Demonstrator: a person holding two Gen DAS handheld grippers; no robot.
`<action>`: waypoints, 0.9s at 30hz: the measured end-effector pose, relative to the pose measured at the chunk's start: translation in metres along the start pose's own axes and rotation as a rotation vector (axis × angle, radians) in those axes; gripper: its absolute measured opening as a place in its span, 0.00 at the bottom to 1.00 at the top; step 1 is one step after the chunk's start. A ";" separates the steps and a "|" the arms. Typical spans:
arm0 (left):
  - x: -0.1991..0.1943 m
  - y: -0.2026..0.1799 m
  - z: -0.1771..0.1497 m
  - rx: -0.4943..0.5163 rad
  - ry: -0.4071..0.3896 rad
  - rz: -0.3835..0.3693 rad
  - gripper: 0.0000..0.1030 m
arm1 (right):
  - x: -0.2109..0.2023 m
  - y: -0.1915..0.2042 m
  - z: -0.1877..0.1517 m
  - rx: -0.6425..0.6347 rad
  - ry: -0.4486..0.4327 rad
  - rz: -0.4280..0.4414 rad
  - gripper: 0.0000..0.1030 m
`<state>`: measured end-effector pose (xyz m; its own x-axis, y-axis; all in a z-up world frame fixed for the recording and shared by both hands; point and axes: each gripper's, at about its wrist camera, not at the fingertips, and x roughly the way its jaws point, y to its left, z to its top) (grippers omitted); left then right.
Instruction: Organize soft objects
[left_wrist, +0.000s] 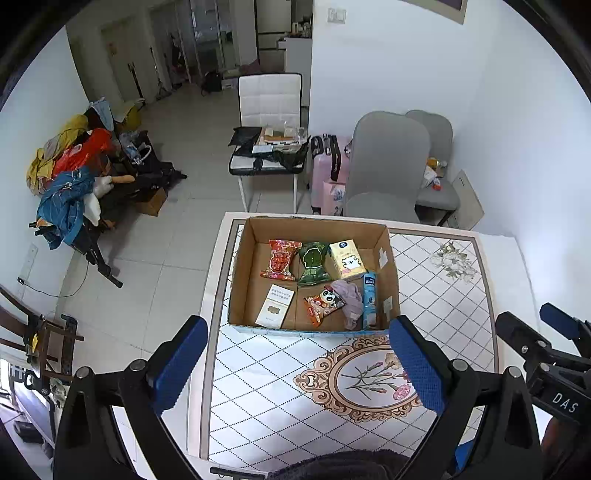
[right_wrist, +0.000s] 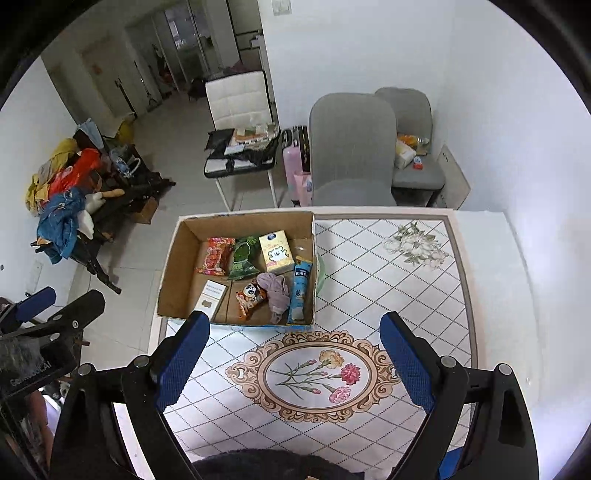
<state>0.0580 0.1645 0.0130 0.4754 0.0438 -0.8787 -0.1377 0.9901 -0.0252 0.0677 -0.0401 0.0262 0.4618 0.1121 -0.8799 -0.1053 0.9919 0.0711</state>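
Crumpled mauve cloth (left_wrist: 350, 298) in cardboard box (left_wrist: 242, 258)

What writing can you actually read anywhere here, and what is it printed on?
"DAS": white letters on the right gripper, seen from the left wrist view.
"Ge...": partly blurred white lettering on the left gripper, seen from the right wrist view.
Print on the packets in the cardboard box: too small to read.

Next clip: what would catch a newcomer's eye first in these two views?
The open cardboard box at the table's far left corner, holding bright snack packs: a red one, a green one, a panda one, plus a mauve cloth. Nearer, the floral medallion on the tablecloth, framed by the open blue fingers of the right hand-held gripper; the left hand-held gripper is open too.
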 end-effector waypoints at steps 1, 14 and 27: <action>-0.005 0.000 -0.002 0.000 -0.003 0.004 0.98 | -0.007 0.001 -0.002 -0.005 -0.006 -0.001 0.93; -0.038 0.006 -0.020 -0.008 -0.050 0.016 0.98 | -0.053 0.012 -0.020 -0.044 -0.038 -0.023 0.93; -0.034 0.002 -0.028 0.010 -0.021 0.012 0.98 | -0.043 0.006 -0.027 -0.014 -0.019 -0.088 0.93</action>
<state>0.0170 0.1617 0.0296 0.4924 0.0580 -0.8684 -0.1348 0.9908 -0.0103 0.0236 -0.0404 0.0523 0.4860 0.0259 -0.8736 -0.0759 0.9970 -0.0127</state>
